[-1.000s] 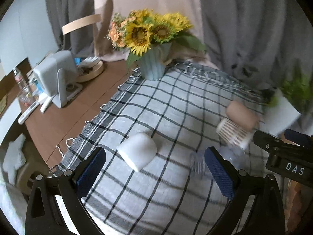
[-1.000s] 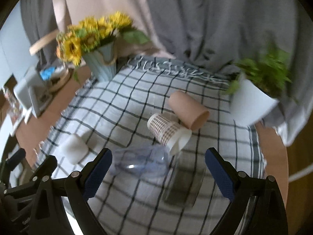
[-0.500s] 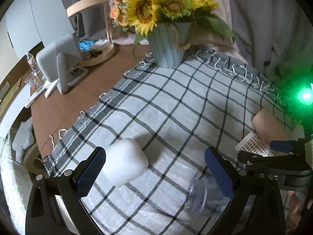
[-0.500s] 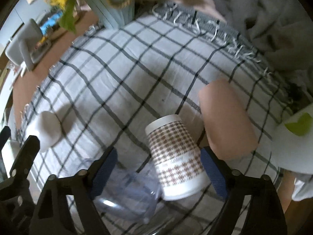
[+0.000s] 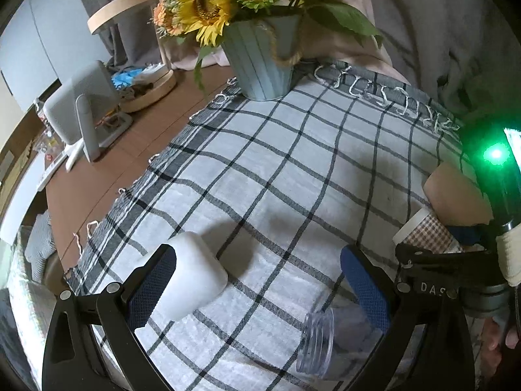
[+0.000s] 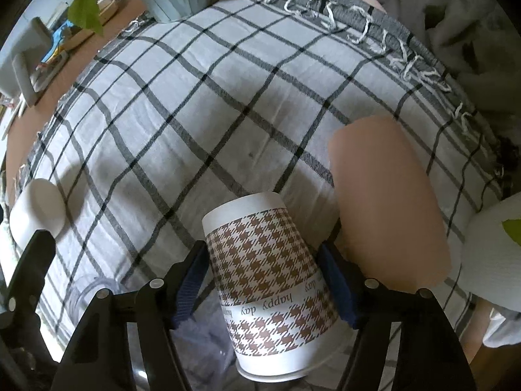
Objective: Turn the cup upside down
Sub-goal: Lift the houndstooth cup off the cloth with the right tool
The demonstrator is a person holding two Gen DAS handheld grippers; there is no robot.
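Note:
A brown houndstooth paper cup (image 6: 270, 280) lies on its side on the checked cloth, base pointing away from me. My right gripper (image 6: 263, 280) has its blue pads closed against both sides of this cup. The cup also shows at the right edge of the left wrist view (image 5: 426, 233). A plain tan cup (image 6: 384, 195) lies on its side just right of it. A clear plastic cup (image 5: 329, 339) lies on its side near my left gripper (image 5: 260, 280), which is open and empty above the cloth. A white cup (image 5: 192, 273) stands upside down by its left finger.
A pale blue vase of sunflowers (image 5: 260, 55) stands at the cloth's far edge. A white plant pot (image 6: 495, 254) sits at the right. A white device on a stand (image 5: 81, 110) and a round tray (image 5: 149, 88) occupy the wooden table on the left.
My right gripper has moved forward and down and closed on the houndstooth cup. My left gripper has moved closer to the cloth, beside the white cup.

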